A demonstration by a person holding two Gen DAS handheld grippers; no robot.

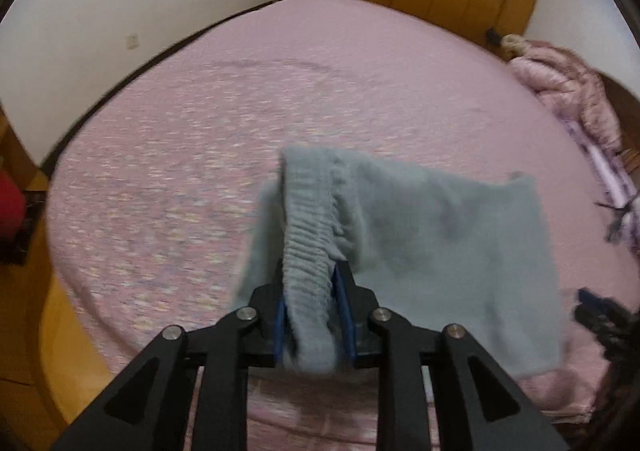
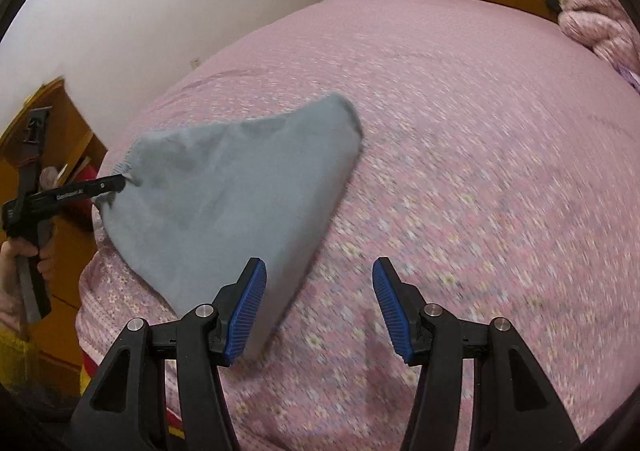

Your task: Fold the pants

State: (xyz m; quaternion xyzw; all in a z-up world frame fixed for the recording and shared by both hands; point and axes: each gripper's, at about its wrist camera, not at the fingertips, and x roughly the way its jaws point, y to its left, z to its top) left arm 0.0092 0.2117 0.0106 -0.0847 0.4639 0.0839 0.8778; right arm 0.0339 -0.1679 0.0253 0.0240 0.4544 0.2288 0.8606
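The grey pants (image 2: 236, 187), soft, light and floppy, drape over the pink bed (image 2: 460, 131), pinched at their ribbed waistband by the closed left tool (image 1: 310, 315), so the wide-open, empty right tool (image 2: 319, 307) should probably grab the near hem.

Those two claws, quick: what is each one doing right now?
Left claw: closed on the ribbed waistband of the grey pants.
Right claw: open, holding nothing, above the pink bed.

White lettering runs along the black arm of the left tongs (image 2: 120, 183), just beside the gray pants (image 2: 236, 187); it looks like "Genrobot.AI", though blurred.
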